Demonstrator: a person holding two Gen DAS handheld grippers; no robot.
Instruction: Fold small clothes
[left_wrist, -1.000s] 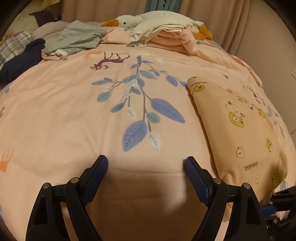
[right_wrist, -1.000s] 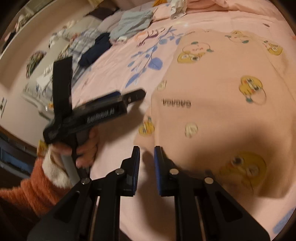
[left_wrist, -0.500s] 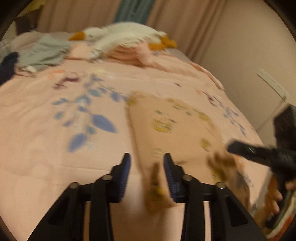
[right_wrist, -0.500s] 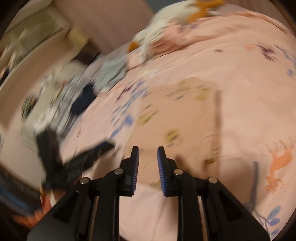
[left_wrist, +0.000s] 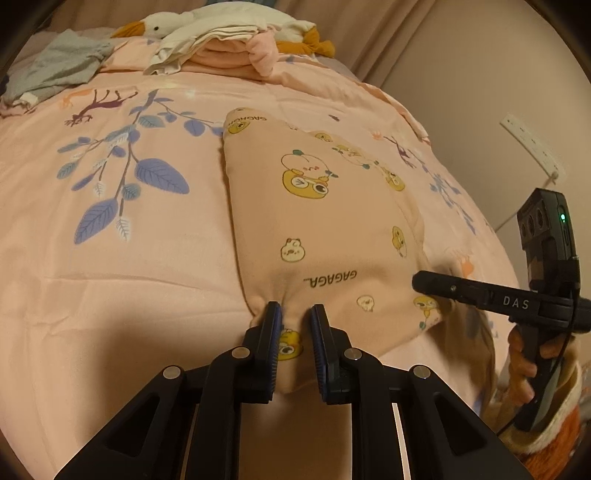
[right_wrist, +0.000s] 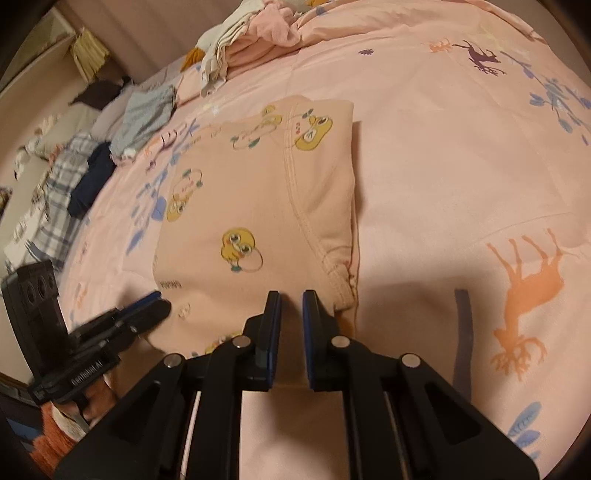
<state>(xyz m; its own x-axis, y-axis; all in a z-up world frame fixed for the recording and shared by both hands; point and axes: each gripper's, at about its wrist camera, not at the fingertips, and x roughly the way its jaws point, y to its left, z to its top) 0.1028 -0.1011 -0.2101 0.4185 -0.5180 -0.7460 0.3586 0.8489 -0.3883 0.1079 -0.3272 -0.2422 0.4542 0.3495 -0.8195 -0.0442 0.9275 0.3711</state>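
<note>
We have the garment lying flat on the bed, partly folded, running from 6 toward 12 o'clock in the left view. It looks light, soft and limp, so it will sag and slide unless held at two corners. Our left gripper has its fingers nearly closed, pinching the near left corner. Our right gripper sits at the near hem by the seam, fingers almost together; whether cloth is caught between them, we cannot tell. The hem corners are the best holds.
</note>
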